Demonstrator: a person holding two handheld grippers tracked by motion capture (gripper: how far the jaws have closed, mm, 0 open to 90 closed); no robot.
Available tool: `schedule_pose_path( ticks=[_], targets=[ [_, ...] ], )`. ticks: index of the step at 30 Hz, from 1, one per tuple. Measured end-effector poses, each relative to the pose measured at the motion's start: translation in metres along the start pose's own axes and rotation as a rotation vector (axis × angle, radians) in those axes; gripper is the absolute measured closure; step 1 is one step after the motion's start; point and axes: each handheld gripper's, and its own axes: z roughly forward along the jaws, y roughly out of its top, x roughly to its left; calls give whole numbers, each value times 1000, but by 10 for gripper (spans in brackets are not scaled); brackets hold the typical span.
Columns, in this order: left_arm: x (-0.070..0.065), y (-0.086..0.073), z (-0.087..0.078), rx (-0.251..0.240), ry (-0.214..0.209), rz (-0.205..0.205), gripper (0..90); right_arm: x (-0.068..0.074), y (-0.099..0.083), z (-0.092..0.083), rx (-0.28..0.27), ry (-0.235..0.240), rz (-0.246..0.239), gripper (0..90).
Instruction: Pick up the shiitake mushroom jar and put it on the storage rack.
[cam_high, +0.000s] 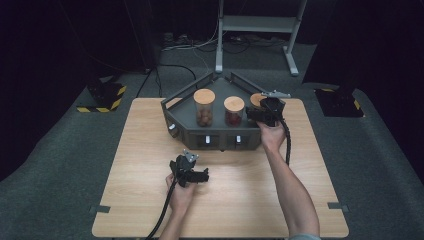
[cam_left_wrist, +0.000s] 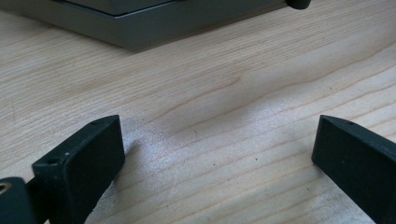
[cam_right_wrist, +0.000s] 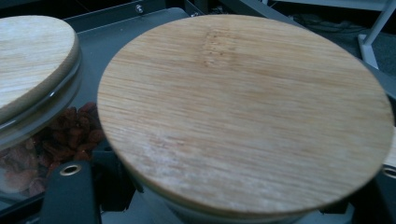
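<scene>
A dark grey angular rack (cam_high: 172, 116) at the table's far side holds three glass jars with round wooden lids. The left jar (cam_high: 204, 109) has brown contents and the middle jar (cam_high: 234, 112) has red ones. My right gripper (cam_high: 259, 114) reaches in from the right and is shut on the right jar (cam_high: 256, 99), just under its lid (cam_right_wrist: 243, 112). The middle jar (cam_right_wrist: 32, 65) stands close beside it, with dried red fruit (cam_right_wrist: 70, 133) visible through the glass. My left gripper (cam_high: 199, 176) rests low over the table (cam_left_wrist: 224, 88) in front of the rack, open, with bare wood between its jaws.
The rack's front face (cam_high: 215, 141) has small light knobs and its base edge (cam_left_wrist: 140, 28) lies just ahead of the left gripper. Cables trail from both grippers toward the near edge. Beyond the table are a metal stand (cam_high: 255, 30) and dark carpet.
</scene>
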Motion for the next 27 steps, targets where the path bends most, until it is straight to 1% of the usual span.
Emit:
schedule_pose_path(
  ticks=[4,7,23,25,27],
  targets=[
    [0,0,0,0,1,0,23,-1,-1,1,-3,0,-11,250],
    [0,0,0,0,1,0,23,0,-3,1,-3,-13,-37,250],
    [0,0,0,1,2,1,23,-3,-4,-1,3,6,-47,246],
    [0,0,0,1,1,-1,22,-4,-4,-1,2,8,-45,242],
    [0,0,0,1,0,-2,22,-4,-4,-2,-1,7,-40,218]
  ],
)
